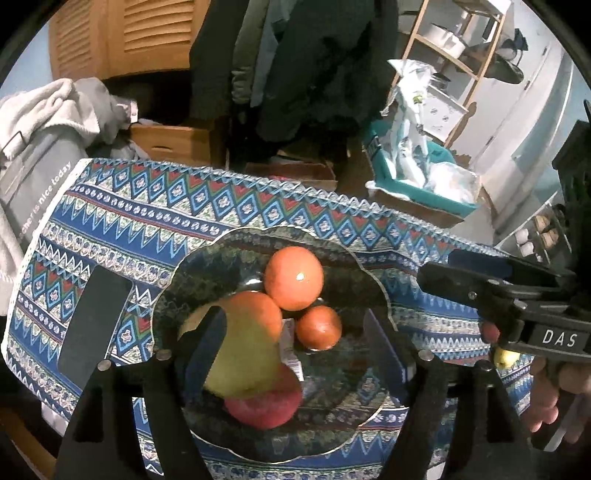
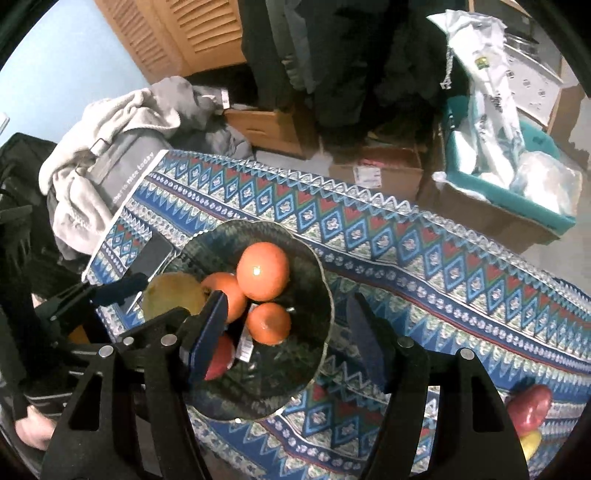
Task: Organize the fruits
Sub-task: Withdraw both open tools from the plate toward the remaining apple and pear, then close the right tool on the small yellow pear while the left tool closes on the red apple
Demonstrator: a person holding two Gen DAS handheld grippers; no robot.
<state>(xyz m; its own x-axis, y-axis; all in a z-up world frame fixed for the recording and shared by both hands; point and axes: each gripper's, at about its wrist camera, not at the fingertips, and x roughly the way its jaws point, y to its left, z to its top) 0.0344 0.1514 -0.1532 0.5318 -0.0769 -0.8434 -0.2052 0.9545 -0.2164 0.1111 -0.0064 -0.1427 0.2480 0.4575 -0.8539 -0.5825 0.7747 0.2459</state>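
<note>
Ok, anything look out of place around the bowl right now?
Two things. A white paper tag lies inside the glass bowl among the fruit, and it doesn't look like it belongs there. Also, a red fruit and a yellow fruit sit outside the bowl on the tablecloth, not yet gathered.

We see a pale blue wall (image 2: 55, 55) behind louvred wooden doors (image 1: 147, 33). Dark coats (image 1: 295, 62) hang beyond the desk's far edge, above a wooden box (image 2: 273, 129) and cardboard boxes (image 2: 376, 170) on the floor. Off the desk's far left corner lies a heap of grey and white laundry (image 1: 48, 110). Past the far right corner stands a teal bin (image 1: 417, 184) stuffed with plastic bags (image 2: 491, 96), and behind it a light wooden shelf (image 1: 458, 59) against a white wall (image 1: 535, 122). The desk (image 2: 424, 240) wears a blue patterned cloth.
</note>
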